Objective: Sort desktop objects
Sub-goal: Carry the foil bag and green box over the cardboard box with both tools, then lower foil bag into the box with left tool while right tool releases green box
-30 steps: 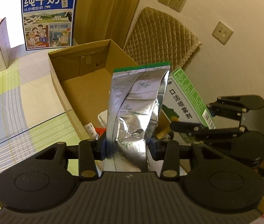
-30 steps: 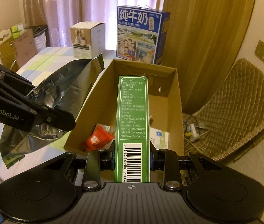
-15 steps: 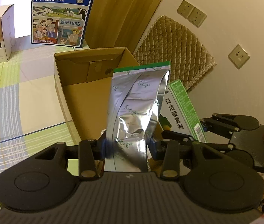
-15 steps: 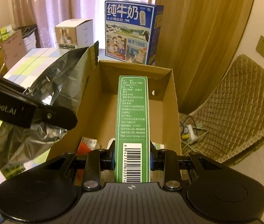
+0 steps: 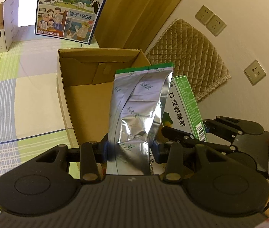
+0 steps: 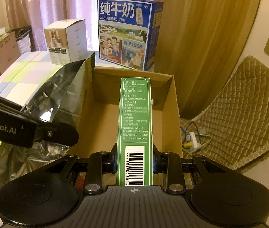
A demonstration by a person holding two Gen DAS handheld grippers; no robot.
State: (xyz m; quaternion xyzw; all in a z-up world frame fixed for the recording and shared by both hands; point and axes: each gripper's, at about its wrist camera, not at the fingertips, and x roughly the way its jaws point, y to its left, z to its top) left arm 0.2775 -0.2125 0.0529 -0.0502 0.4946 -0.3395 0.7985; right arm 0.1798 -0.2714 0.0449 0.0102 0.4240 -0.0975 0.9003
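Silver crinkled foil pouch with green top edge (image 5: 136, 114) clamped upright in left tongs (image 5: 130, 150), held over open brown cardboard box (image 5: 85, 98). Right tongs (image 6: 134, 163) grip tall green carton with barcode (image 6: 134, 125), also above box interior. Pouch and carton side by side, just apart. Box rests on checked tabletop (image 5: 20, 98); blue milk case (image 6: 128, 34) and small white box (image 6: 66, 39) stand behind.

carton (image 6: 88, 125) floor: partly hidden | milk box (image 5: 68, 9): top cut off
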